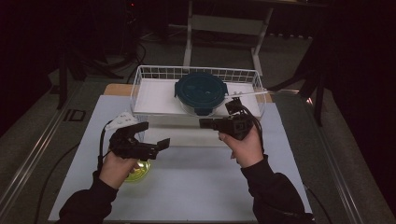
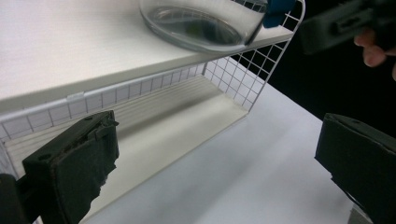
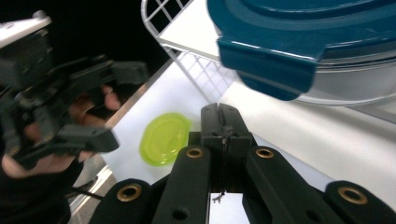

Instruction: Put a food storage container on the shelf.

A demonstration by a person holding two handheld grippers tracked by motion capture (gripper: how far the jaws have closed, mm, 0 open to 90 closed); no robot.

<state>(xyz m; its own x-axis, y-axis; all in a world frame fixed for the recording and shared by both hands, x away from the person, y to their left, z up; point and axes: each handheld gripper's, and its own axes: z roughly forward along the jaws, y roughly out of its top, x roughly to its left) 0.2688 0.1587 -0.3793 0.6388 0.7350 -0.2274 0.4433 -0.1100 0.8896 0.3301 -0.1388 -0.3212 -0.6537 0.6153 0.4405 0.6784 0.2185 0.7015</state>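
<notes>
while the left gripper (image 1: 154,136) fingers gape empty, the right gripper (image 1: 204,122) is pinched closed; hand half hides green lid (image 1: 138,171).

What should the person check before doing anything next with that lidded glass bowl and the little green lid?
1. Left gripper fingers wide apart, nothing between them: ok.
2. Right gripper fingers pressed together, holding nothing: ok if it only pushes, not ok for grasping.
3. Glass bowl sits on the white shelf inside the wire basket, teal lid on: ok.
4. Teal lid latched tight: cannot tell.
5. Green lid lies flat on the white table, near the left hand: ok.
</notes>
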